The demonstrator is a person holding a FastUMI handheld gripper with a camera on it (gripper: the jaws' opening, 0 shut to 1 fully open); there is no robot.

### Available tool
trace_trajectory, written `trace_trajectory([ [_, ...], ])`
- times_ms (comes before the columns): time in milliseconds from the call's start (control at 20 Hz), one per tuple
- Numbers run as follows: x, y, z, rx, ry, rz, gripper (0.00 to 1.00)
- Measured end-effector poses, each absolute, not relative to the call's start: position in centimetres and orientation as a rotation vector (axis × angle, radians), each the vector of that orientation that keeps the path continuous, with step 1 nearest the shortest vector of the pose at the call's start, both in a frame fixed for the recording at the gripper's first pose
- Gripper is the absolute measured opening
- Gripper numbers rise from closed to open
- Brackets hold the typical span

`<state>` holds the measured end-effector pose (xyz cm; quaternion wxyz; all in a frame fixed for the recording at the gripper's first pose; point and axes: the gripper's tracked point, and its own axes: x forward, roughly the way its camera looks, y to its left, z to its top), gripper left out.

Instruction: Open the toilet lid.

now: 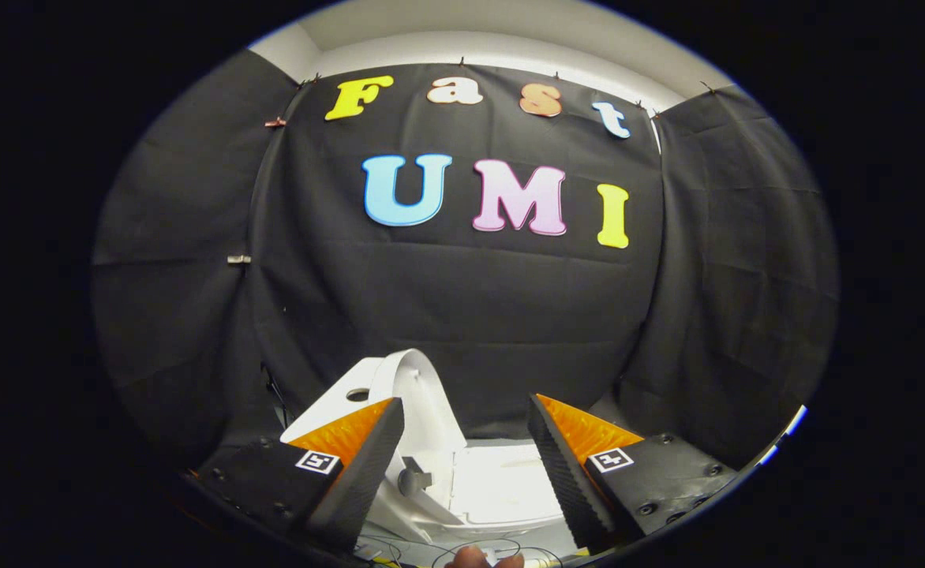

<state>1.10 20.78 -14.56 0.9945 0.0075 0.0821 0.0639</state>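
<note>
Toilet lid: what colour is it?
White, clearest in the gripper view: the toilet lid stands beyond the open tongs.

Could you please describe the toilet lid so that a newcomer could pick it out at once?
Start at the black cloth wall; below it sits a white toilet. The toilet lid is its raised curved flap, just beyond the open gripper, nearer the left finger, standing while the rest lies flat.

Probably a staged recording booth: black cloth walls clipped up around a white toilet.
</note>
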Motion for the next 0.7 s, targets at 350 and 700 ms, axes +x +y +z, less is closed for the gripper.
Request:
trace_trajectory([
  [350,0.8,13.9,-7.0,0.001,0.044,0.044,0.98],
  [700,-0.3,10.6,-4.5,0.051,0.039,0.046,0.98],
])
